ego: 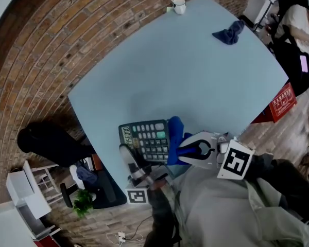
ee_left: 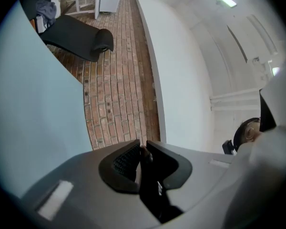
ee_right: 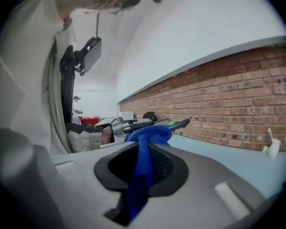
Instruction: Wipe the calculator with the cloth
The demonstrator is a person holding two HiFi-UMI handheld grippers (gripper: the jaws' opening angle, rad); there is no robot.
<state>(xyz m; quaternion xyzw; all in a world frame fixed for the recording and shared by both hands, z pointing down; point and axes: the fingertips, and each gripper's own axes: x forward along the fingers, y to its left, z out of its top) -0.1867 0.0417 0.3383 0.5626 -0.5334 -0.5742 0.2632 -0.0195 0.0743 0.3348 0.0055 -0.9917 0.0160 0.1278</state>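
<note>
Left gripper [ee_left: 142,149]: jaws nearly together, clamped on a thin dark edge. Going by the head view and the right gripper view, that edge is the calculator's near left corner. Right gripper [ee_right: 144,151]: jaws clenched on a blue cloth [ego: 175,130], a fold of which hangs down between the pads.

Calculator [ego: 147,140]: at the near edge of the light blue table [ego: 195,76], face up to the head camera, display to the left. The right gripper view shows it edge-on and raised off the tabletop.

The blue cloth touches the calculator's right edge and does not cover the keys.

Progress, as a judgement: both grasps are made and the cloth is at the calculator, so wiping is at hand or under way. No view shows how much of the face has been wiped; the keypad and display look uncovered and remain to be passed over.

Further off: a dark blue rag [ego: 229,33] and a white mug [ego: 179,5] lie at the table's far end, well apart from the work.
</note>
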